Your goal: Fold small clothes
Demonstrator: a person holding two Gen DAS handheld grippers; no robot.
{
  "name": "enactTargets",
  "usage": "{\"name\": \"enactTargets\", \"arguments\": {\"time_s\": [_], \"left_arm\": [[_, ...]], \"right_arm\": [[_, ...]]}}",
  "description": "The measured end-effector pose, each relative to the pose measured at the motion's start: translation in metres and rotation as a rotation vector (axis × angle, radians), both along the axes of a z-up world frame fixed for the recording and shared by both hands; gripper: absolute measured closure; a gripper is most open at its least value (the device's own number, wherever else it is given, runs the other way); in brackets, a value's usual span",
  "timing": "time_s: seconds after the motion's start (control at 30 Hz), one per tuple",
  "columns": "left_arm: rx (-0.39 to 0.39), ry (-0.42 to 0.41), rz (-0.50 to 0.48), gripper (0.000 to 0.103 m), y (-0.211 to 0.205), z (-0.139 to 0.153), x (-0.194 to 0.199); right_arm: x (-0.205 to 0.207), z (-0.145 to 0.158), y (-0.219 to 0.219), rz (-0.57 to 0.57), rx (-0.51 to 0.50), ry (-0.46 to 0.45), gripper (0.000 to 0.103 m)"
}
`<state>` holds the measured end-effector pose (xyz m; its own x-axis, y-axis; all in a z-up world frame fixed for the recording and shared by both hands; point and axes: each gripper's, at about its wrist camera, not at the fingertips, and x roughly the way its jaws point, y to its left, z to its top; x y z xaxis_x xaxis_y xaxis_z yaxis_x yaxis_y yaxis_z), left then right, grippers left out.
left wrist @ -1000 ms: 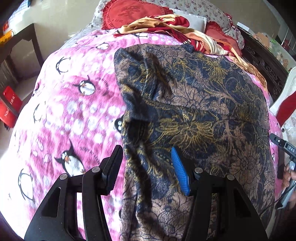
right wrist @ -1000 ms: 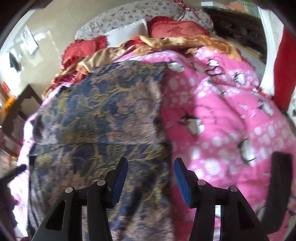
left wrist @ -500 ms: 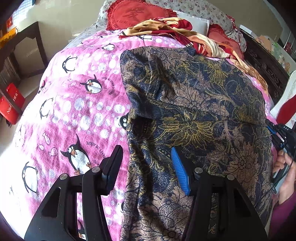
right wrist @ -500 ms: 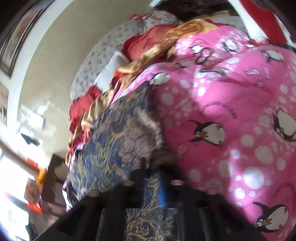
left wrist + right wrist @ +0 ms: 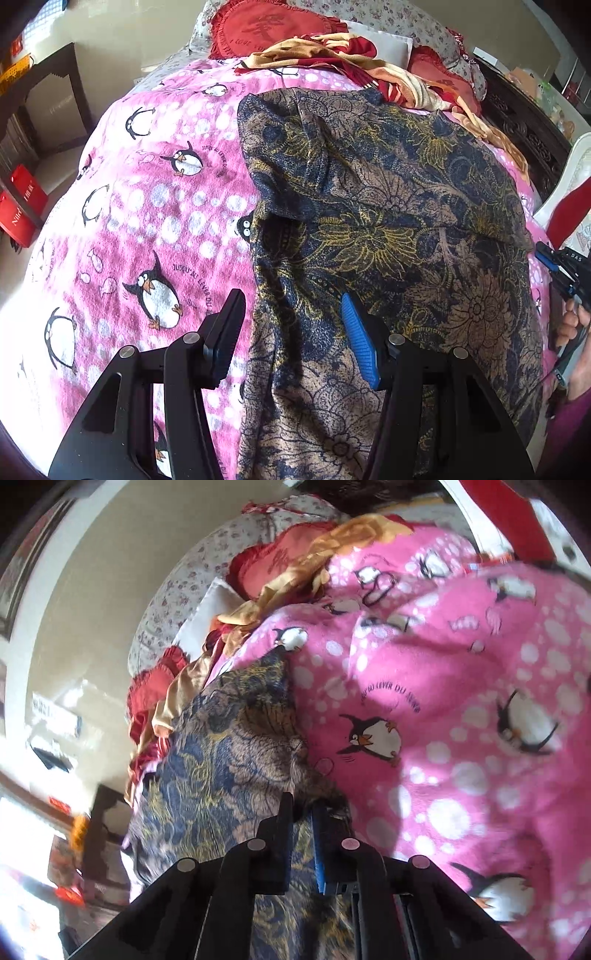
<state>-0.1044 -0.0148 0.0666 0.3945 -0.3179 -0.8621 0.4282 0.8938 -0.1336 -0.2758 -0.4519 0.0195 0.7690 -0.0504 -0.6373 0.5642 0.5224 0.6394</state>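
A dark blue and tan floral garment (image 5: 388,229) lies spread on a pink penguin blanket (image 5: 147,221). My left gripper (image 5: 291,297) stands open over the garment's left edge, one finger above the blanket and the blue pad above the cloth. In the right wrist view, my right gripper (image 5: 303,805) pinches a bunched edge of the garment (image 5: 229,746) between nearly closed jaws that are just opening, next to the blanket (image 5: 461,701). The left wrist view shows that gripper (image 5: 557,266) at the garment's right edge, held by a hand (image 5: 572,325).
Red cushions (image 5: 273,29), floral pillows and a crumpled red and gold cloth (image 5: 351,59) lie at the head of the bed. Dark wooden furniture (image 5: 48,92) and a red box (image 5: 18,206) stand on the left. Carved dark wood (image 5: 524,122) borders the right side.
The right gripper has rolled, dropped to the garment's right edge and closed on it, bunching the cloth. The left gripper has kept its opening over the left edge.
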Motion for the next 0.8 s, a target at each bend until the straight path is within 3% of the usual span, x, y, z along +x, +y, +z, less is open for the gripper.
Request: {"name": "enactTargets", "arguments": {"time_s": [0.07,0.13,0.17,0.2,0.47,0.53,0.6,0.7,0.8], "left_arm": [[0.005,-0.002,-0.003,0.049,0.001,0.000,-0.006],[0.016,-0.008,-0.010,0.049,0.001,0.001,-0.012],[0.020,-0.012,-0.014,0.049,0.001,0.001,-0.015],[0.023,-0.014,-0.017,0.049,0.002,0.001,-0.018],[0.013,0.016,-0.042,0.049,0.010,-0.002,-0.043],[0.010,0.024,-0.040,0.049,0.013,-0.003,-0.048],[0.004,0.039,-0.042,0.049,0.015,-0.004,-0.051],[-0.021,0.075,-0.057,0.049,0.022,-0.006,-0.057],[-0.038,0.079,-0.061,0.038,0.034,-0.003,-0.066]], "right_arm": [[-0.006,0.014,0.007,0.008,-0.081,0.058,0.086],[-0.013,0.024,0.013,0.039,-0.099,0.048,0.076],[-0.017,0.028,0.016,0.068,-0.096,0.048,0.061],[-0.021,0.031,0.021,0.095,-0.099,0.054,0.055],[-0.057,0.070,0.064,0.409,-0.202,0.135,0.055],[-0.073,0.076,0.073,0.450,-0.239,0.164,0.052],[-0.092,0.080,0.081,0.476,-0.269,0.200,0.042],[-0.114,0.078,0.094,0.494,-0.301,0.246,0.041],[-0.135,0.069,0.107,0.500,-0.300,0.284,0.041]]}}
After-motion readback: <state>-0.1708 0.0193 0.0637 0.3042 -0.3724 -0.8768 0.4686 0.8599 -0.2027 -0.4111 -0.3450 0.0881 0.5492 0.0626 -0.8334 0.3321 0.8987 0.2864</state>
